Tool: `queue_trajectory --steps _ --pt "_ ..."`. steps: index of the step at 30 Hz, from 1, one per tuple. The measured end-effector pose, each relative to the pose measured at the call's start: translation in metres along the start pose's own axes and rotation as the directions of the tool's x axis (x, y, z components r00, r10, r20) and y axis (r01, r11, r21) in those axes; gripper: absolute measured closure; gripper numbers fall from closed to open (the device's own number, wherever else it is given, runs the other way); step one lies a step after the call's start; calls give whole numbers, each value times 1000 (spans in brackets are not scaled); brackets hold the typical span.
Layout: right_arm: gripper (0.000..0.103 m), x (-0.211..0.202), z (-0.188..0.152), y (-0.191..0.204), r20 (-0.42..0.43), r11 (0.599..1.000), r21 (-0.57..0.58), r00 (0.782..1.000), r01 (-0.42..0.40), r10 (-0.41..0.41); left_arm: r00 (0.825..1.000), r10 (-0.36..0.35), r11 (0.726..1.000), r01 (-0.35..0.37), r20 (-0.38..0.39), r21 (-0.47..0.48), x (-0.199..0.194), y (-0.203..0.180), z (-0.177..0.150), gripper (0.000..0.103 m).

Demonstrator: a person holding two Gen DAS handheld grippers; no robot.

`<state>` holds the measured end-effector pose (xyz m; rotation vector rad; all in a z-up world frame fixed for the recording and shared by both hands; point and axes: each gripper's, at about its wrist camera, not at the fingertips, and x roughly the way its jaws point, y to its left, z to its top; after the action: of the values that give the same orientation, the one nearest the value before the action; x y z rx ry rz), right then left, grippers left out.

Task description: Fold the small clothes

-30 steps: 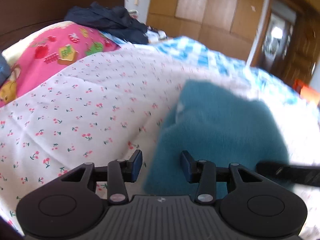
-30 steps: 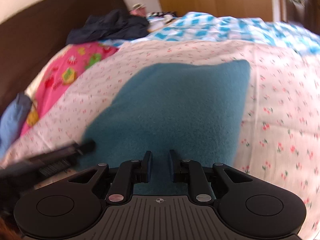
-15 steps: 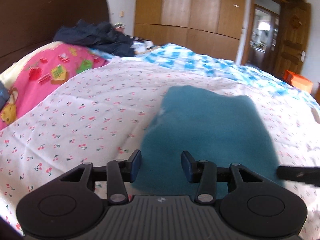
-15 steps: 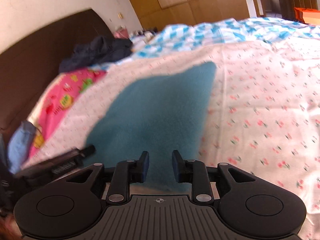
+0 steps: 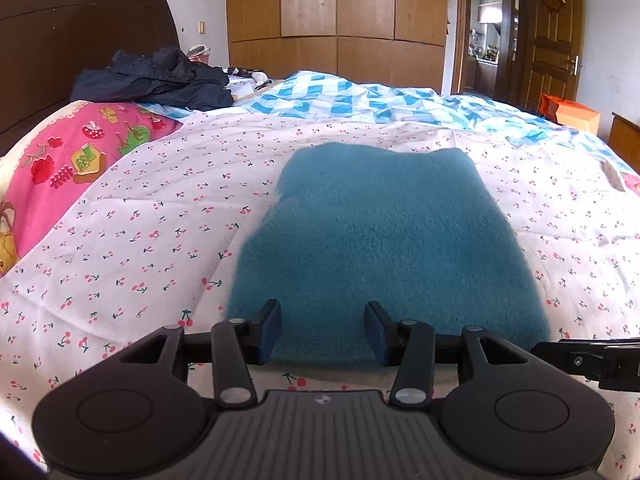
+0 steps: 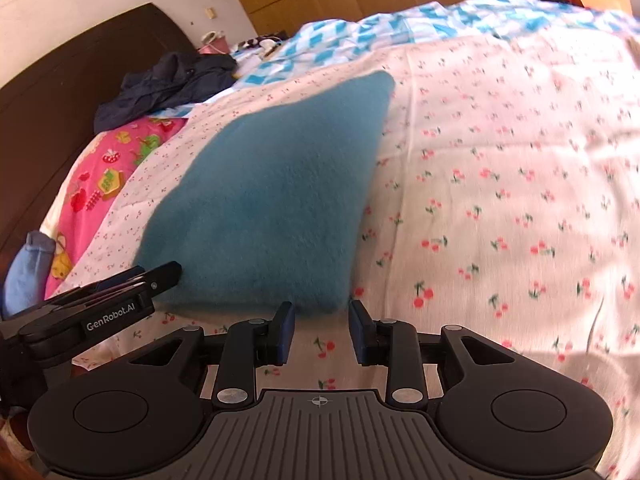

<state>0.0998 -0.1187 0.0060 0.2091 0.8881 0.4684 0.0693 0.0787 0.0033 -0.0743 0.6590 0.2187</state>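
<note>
Both sets of jaws stood released, the right just widened, empty; each should bite the teal cloth's [image 5: 380, 248] near edge at its lower corners before lifting evenly.

Black hand-held gripper [image 5: 323, 330], blue pads [image 5: 269, 330], silver screws, "GenRobot.AI" lettering.

I count one teal cloth [image 5: 384, 248] on one cherry-print sheet [image 5: 140, 240], and two grippers: left [image 5: 323, 332], right [image 6: 321, 330]. One dark garment pile [image 5: 156, 80], one pink pillow [image 5: 60, 168], one blue-checked quilt [image 5: 360, 96].
</note>
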Motion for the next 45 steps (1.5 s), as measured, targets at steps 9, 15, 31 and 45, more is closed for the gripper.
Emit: queue_trajectory --steps 9,15,31,45 --pt "72 -3 -4 9 -1 1000 -10 1000 6 -6 1000 -18 1000 18 1 11 -3 -1 -2 49" --pt "72 -4 0 18 6 1000 -25 1000 14 -14 999 -36 999 36 -2 25 -4 -4 -2 39" --pt "65 -5 5 47 32 992 -100 996 82 -79 997 -73 997 72 20 13 -12 0 -2 19" --pt "61 -7 7 40 38 992 -77 994 101 -98 999 -31 997 29 27 66 -12 -8 -3 10"
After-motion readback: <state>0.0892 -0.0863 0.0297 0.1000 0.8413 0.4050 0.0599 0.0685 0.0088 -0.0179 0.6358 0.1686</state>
